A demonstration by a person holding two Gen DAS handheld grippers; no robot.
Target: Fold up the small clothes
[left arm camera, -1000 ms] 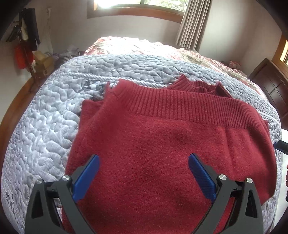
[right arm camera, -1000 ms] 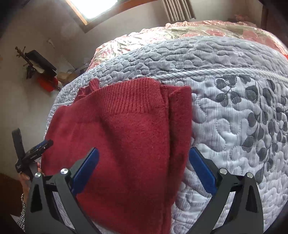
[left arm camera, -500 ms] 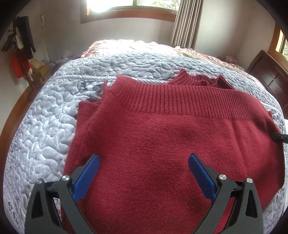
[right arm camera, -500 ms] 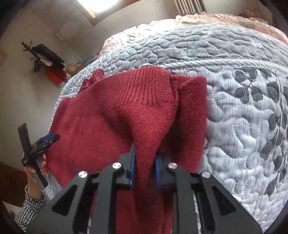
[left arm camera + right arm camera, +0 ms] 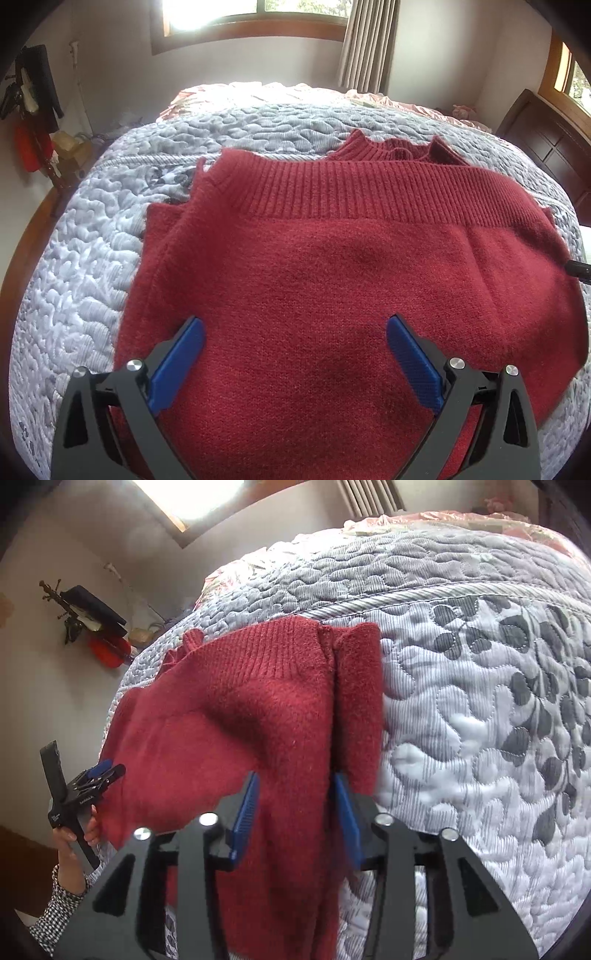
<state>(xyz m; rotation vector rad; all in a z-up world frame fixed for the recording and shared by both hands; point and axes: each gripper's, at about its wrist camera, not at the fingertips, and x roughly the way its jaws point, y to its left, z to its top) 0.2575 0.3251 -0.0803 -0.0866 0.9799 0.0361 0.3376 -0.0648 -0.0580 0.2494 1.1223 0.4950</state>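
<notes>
A: The red sweater (image 5: 332, 295) lies folded on the quilted bed (image 5: 74, 277), ribbed hem towards the far side, and we've got it by one edge. Biggest worry?

B: The whole fold sliding. If we lift with only the right tool (image 5: 295, 801), the stacked layers could peel apart and drag over the quilt.

A: That tool's blue pads sit close on either side of a raised ridge of knit; whether they truly pinch it, we can't quite tell.

B: So it may slip. And our left tool (image 5: 295, 354) hovers over the sweater, spread wide, holding nothing.

A: Then the folded side strip (image 5: 360, 701) could flop out.
</notes>
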